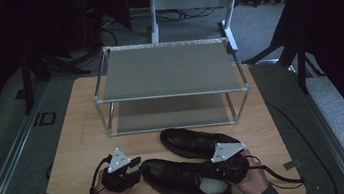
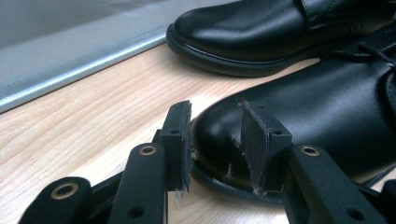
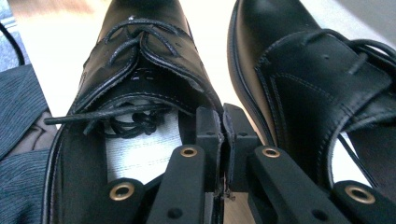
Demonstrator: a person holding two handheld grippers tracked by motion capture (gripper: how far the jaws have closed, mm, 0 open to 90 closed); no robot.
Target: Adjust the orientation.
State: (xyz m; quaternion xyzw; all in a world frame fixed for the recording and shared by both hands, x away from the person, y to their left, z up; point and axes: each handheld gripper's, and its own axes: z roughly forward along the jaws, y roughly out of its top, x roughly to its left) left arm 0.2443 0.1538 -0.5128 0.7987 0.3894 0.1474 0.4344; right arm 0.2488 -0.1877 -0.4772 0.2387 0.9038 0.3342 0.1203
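Two black leather lace-up shoes lie on the wooden table [image 1: 75, 140]. The near shoe [image 1: 180, 176] points left, and the far shoe [image 1: 191, 142] lies just behind it. My left gripper [image 1: 131, 169] is at the near shoe's toe. In the left gripper view it [image 2: 217, 140] stands open, its worn pads [image 2: 254, 149] either side of the toe tip [image 2: 317, 107]. My right gripper [image 1: 219, 164] is at the heel end. In the right gripper view it [image 3: 223, 135] is shut on the collar edge of the near shoe [image 3: 140, 60], one jaw inside and one outside.
A two-tier metal shoe rack [image 1: 166, 70] stands behind the shoes, both shelves bare; its bottom rail [image 2: 70, 60] runs past the far shoe [image 2: 243, 32]. The far shoe [image 3: 303, 60] lies close beside the held one. A person's sleeve [image 3: 18, 140] is near. Bare wood lies left.
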